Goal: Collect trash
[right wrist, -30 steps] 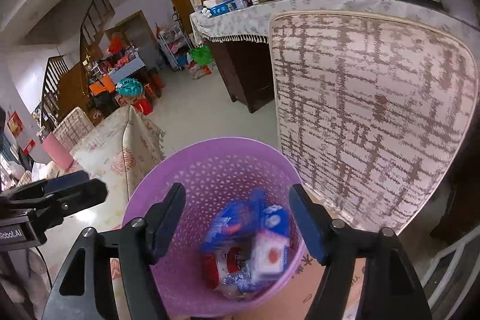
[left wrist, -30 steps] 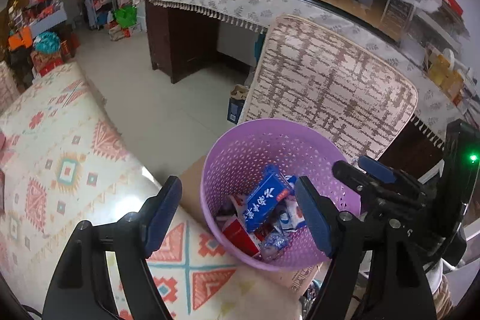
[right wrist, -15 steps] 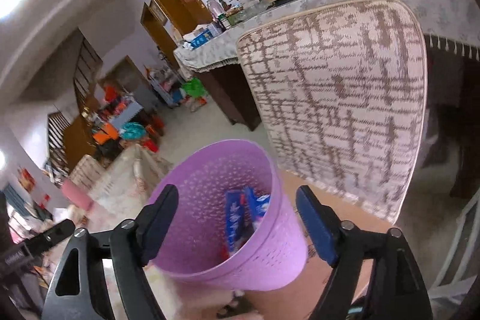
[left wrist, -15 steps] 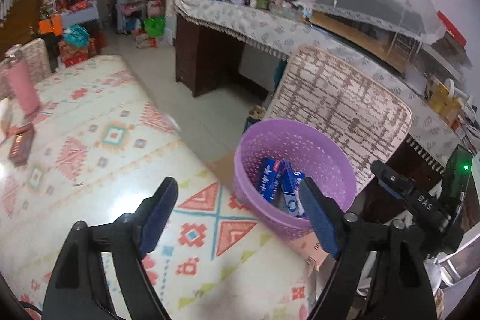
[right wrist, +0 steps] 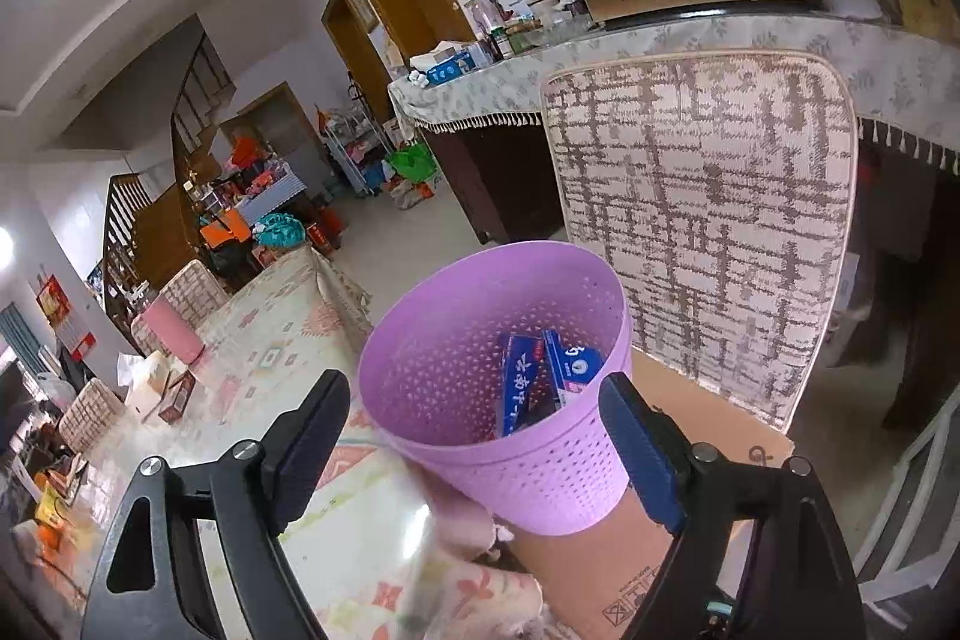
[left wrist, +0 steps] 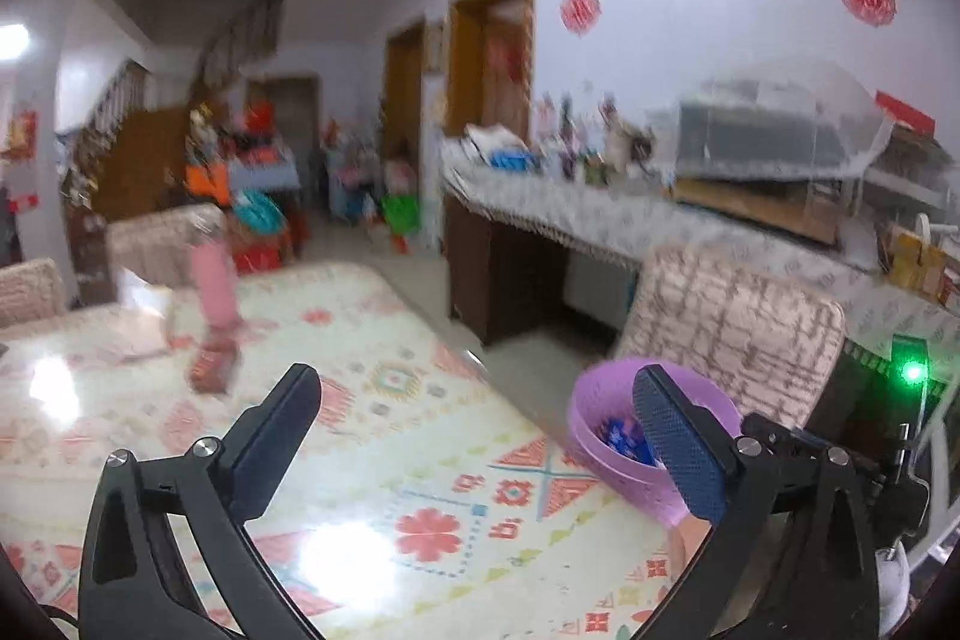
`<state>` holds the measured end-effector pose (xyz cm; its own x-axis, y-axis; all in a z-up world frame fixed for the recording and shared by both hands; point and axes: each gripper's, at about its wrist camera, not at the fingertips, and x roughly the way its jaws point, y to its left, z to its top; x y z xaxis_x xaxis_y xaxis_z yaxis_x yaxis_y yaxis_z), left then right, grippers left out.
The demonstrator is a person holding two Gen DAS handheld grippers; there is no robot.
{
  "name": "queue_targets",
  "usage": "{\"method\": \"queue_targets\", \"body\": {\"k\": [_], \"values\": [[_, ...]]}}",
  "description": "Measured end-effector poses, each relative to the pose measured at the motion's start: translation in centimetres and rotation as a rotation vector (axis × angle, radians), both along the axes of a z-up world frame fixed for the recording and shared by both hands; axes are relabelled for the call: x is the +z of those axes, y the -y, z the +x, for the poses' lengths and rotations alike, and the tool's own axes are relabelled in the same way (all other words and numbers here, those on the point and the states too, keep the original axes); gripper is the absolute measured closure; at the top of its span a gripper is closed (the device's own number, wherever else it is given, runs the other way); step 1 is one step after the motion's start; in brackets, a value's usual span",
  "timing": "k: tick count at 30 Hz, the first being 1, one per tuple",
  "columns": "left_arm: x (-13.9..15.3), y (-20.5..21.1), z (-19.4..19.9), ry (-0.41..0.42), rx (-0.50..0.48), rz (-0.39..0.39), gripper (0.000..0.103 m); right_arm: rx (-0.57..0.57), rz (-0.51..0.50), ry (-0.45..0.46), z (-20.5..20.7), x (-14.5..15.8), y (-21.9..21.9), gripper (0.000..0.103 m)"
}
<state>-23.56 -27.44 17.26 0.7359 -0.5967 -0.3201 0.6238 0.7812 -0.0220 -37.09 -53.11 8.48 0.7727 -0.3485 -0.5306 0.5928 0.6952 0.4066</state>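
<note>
Purple bin (right wrist: 504, 388) beyond the right gripper (right wrist: 474, 442) already holds blue cartons (right wrist: 543, 370). Both grippers' fingers have just been spreading, nothing between them (left gripper (left wrist: 480, 436) too); a small box (left wrist: 210, 370) ahead of it looks left on the worktop (left wrist: 384, 460).

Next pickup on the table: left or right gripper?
Left, probably. The left gripper, open and empty, faces the table and its brown box; the right gripper faces the bin.

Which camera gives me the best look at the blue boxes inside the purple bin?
Right wrist: the blue boxes stand sharp inside the purple bin. In the left wrist view they are a small blurred patch, partly hidden behind a pad of the left tongs.
</note>
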Motion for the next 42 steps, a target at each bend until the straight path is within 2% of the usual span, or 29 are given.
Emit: {"method": "queue_targets", "body": {"k": [3, 5, 7, 12, 18, 30, 38, 42], "values": [[-0.2, -2.5, -1.8, 0.081, 0.105, -0.016, 0.000, 0.004, -0.045, -0.008, -0.7, 0.6, -1.7, 0.014], [-0.4, -3.4, -2.2, 0.108, 0.172, 0.003, 0.000, -0.003, -0.088, -0.023, -1.1, 1.1, -2.8, 0.014], [-0.5, -4.2, -1.9, 0.084, 0.182, 0.011, 0.000, -0.015, -0.132, -0.046, -1.5, 1.7, -3.8, 0.012], [-1.1, -6.2, -1.2, 0.006, 0.199, -0.030, 0.000, 0.009, -0.218, -0.108, -2.1, 2.1, -6.6, 0.009], [-2.7, -6.4, -1.6, -0.013, 0.215, 0.009, 0.000, 0.046, -0.255, -0.146, -1.9, 1.7, -9.1, 0.008], [-7.2, -3.1, -1.4, -0.131, 0.166, 0.170, 0.000, 0.109, -0.203, -0.200, -0.3, -0.8, -10.1, 0.007], [-9.5, -1.2, -0.5, -0.231, 0.134, 0.242, 0.000, 0.092, -0.162, -0.220, -0.2, -1.9, -8.8, 0.007], [-10.1, -0.6, -0.5, -0.246, 0.120, 0.258, 0.000, 0.085, -0.137, -0.224, -0.3, -2.4, -8.1, 0.007]]}}
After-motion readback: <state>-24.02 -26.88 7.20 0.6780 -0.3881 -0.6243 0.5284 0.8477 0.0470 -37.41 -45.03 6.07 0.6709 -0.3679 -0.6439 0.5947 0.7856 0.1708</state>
